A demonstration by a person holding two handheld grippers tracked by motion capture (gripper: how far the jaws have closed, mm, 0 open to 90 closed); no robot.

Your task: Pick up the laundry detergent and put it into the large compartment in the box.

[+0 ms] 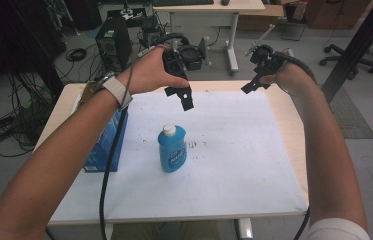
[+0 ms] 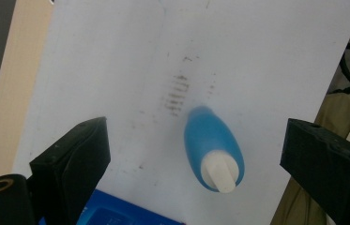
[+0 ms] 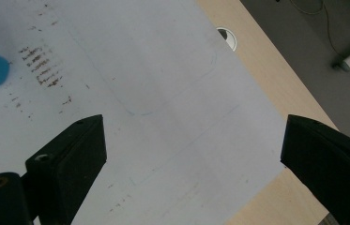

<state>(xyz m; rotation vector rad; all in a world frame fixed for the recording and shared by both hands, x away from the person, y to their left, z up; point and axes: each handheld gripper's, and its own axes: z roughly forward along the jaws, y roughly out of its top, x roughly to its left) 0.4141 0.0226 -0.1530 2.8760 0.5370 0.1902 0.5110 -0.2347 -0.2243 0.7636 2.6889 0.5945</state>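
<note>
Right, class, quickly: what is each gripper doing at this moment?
Left gripper: open, holding nothing, raised above the blue bottle.
Right gripper: open, holding nothing, raised over the white mat.

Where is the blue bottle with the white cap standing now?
In the high view the blue bottle stands upright on the white mat, left of centre, just right of the blue box and below the raised left gripper.

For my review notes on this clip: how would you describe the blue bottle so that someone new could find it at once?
Start at the white sheet that covers most of the wooden table. Near its middle, slightly toward the person's left, a small bottle stands upright. It is translucent blue with a white cap and a label on its front, whereas the other blue thing, a flat box at the sheet's left edge, is rectangular and opaque.
</note>
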